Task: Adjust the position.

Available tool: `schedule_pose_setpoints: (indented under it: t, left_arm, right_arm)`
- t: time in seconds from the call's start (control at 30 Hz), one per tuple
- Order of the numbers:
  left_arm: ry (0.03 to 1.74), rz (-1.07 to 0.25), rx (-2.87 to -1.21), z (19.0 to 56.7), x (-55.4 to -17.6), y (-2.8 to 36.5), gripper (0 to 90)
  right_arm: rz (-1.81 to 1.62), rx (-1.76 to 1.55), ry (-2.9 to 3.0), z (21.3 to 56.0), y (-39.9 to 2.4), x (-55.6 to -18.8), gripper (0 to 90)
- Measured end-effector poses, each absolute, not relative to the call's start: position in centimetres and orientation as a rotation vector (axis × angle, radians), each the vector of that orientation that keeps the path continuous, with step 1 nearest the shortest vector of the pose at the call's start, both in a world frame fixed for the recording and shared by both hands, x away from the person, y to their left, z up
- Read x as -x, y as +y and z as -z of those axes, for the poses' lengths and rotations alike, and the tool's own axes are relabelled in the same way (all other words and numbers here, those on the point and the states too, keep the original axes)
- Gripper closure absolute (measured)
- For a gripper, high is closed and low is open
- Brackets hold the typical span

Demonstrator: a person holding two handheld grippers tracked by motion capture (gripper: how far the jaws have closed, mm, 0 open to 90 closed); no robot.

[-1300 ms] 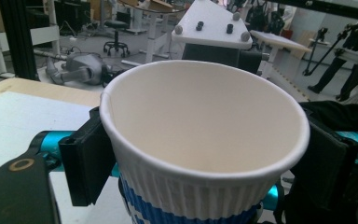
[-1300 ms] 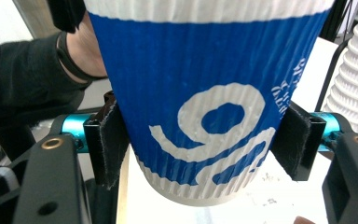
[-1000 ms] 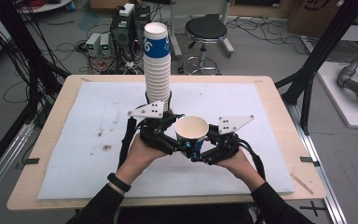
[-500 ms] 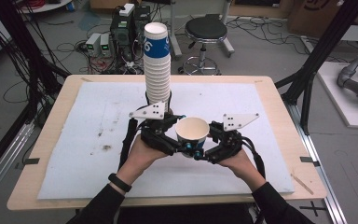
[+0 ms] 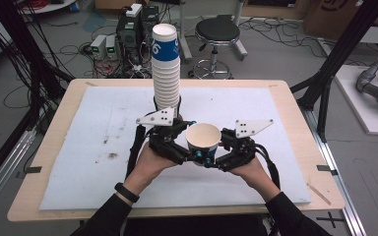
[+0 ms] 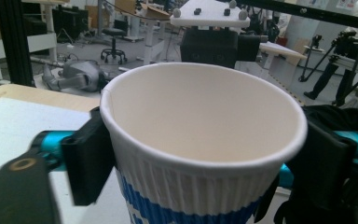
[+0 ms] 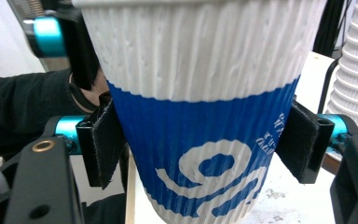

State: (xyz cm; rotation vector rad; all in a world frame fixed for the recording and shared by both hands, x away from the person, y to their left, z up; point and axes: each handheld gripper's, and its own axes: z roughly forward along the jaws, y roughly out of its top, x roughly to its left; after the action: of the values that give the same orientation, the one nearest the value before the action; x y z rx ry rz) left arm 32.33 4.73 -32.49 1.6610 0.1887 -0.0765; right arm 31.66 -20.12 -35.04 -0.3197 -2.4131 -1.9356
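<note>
Left gripper (image 5: 184, 153) sits at the left flank of the single paper cup (image 5: 203, 140), in the person's left hand (image 5: 147, 164); its jaws have just been opening with the cup between them; in the left gripper view the black pads (image 6: 86, 161) stand against the cup wall just under the rim on both sides, so it reads as grasping the cup near the top, though how firmly the pads press I cannot tell; grey three-cornered plate (image 5: 156, 117) rides on top of this gripper; directly beyond it, farther from the person, a tall stack of cups (image 5: 166, 69) stands upright on the white mat (image 5: 83, 147), near the gripper but apart from the held cup; the single cup is upright, mouth open, white ribbed upper band and blue lower band with white lettering, placed between the two grippers and in front of the stack; right gripper (image 5: 224, 156) is at the cup's right flank in the right hand (image 5: 248, 169), its own grey plate (image 5: 252, 127) above; its jaws have just been closing; in the right gripper view both pads (image 7: 103, 140) bear on the blue band lower down the cup, so clenched on the cup; the stack shows at that view's right edge; mat lies on the wooden table (image 5: 44, 209) under both grippers.
</note>
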Motion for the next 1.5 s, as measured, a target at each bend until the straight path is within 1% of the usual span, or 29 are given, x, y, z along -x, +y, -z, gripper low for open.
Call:
schedule_pose_setpoints:
  t: [0.07, 0.13, 0.5, 0.8, 1.0, 1.3, 1.5]
  left_arm:
    - [0.192, 0.062, -1.659, 32.4, -32.3, 4.9, 12.6]
    - [0.191, 0.054, -1.661, 32.2, -32.3, 5.2, 11.4]
    - [0.197, 0.009, -1.664, 31.8, -32.1, 7.3, 11.3]
    - [0.205, -0.012, -1.666, 31.8, -32.1, 8.2, 11.3]
    - [0.211, -0.018, -1.689, 32.3, -32.1, 7.9, 11.3]
    - [0.216, -0.004, -1.735, 33.7, -32.3, 6.6, 11.3]
    - [0.227, 0.001, -1.736, 34.3, -32.3, 5.9, 11.3]
  right_arm:
    - [1.935, 0.329, -2.413, 35.0, -20.2, -31.7, 25.3]
    - [1.945, 0.331, -2.413, 34.9, -20.4, -31.7, 25.4]
    - [1.982, 0.355, -2.418, 34.2, -21.6, -31.9, 25.4]
    - [1.997, 0.367, -2.422, 33.8, -22.3, -32.1, 25.4]
    - [2.002, 0.366, -2.409, 33.6, -22.5, -32.1, 25.5]
    - [2.032, 0.370, -2.382, 33.4, -22.7, -32.1, 25.5]
    - [2.035, 0.368, -2.380, 33.3, -22.7, -32.0, 25.5]
